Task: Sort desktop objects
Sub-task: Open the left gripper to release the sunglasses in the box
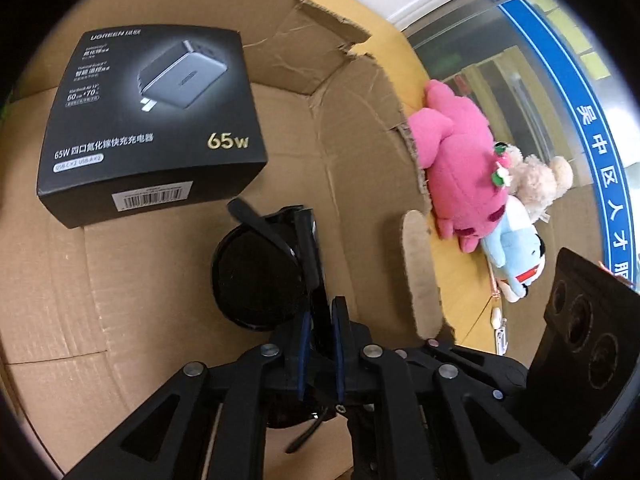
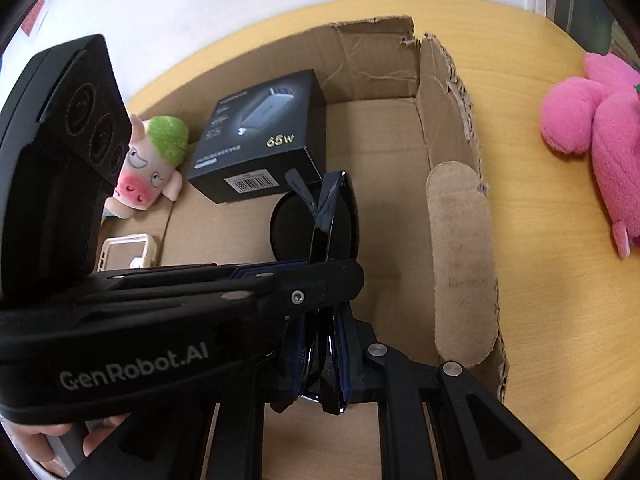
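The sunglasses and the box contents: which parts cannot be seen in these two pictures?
- Sunglasses: the second lens in the left wrist view is hidden behind the left tongs.
- Phone case: the lower part in the right wrist view is covered by the left tongs' body.
- Pig toy: one side is hidden by that same body.
- Charger box: the small print is too small to read.

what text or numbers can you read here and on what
"UGREEN" and "65w": top of the black charger box.
"65W", then Chinese characters: lower on that top.
Small lines and barcode digits on the box: too small to read.
"GenRobot.AI": left hand-held gripper.
Chinese characters on the blue window band: only partly legible.
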### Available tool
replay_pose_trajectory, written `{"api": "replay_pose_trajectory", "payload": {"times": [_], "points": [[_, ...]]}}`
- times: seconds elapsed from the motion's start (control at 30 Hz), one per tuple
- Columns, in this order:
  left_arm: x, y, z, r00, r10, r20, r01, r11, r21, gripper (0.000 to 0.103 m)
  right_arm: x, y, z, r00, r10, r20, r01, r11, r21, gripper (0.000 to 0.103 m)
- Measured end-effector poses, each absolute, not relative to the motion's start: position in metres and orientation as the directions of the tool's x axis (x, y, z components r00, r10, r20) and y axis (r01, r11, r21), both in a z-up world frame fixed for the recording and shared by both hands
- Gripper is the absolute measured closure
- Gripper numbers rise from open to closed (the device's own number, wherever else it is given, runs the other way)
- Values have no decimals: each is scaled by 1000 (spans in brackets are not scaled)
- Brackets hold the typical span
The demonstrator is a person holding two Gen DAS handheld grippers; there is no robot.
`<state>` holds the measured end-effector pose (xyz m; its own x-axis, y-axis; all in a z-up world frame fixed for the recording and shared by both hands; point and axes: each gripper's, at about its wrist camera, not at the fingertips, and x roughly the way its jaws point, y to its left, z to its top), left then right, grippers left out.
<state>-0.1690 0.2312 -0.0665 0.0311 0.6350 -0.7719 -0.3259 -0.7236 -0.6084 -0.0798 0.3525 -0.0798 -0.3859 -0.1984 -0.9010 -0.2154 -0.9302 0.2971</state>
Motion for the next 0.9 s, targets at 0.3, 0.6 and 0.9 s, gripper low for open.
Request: {"api": "replay_pose_trajectory", "payload": {"times": [0.3, 0.6, 0.9], "points": [[-147, 203, -26, -43, 635, -772, -403, -718, -568, 88, -62, 351, -67, -444, -200, -873, -216, -922, 321, 68], [-48, 86, 82, -426, 621, -658, -541, -758, -365, 59, 7, 311, 23, -663, -110, -740, -119, -961, 249, 19], [64, -26, 85, -692, 434, -577, -439, -887, -142, 29, 72, 226, 30, -763, -133, -633, 20, -983, 183, 0]]}}
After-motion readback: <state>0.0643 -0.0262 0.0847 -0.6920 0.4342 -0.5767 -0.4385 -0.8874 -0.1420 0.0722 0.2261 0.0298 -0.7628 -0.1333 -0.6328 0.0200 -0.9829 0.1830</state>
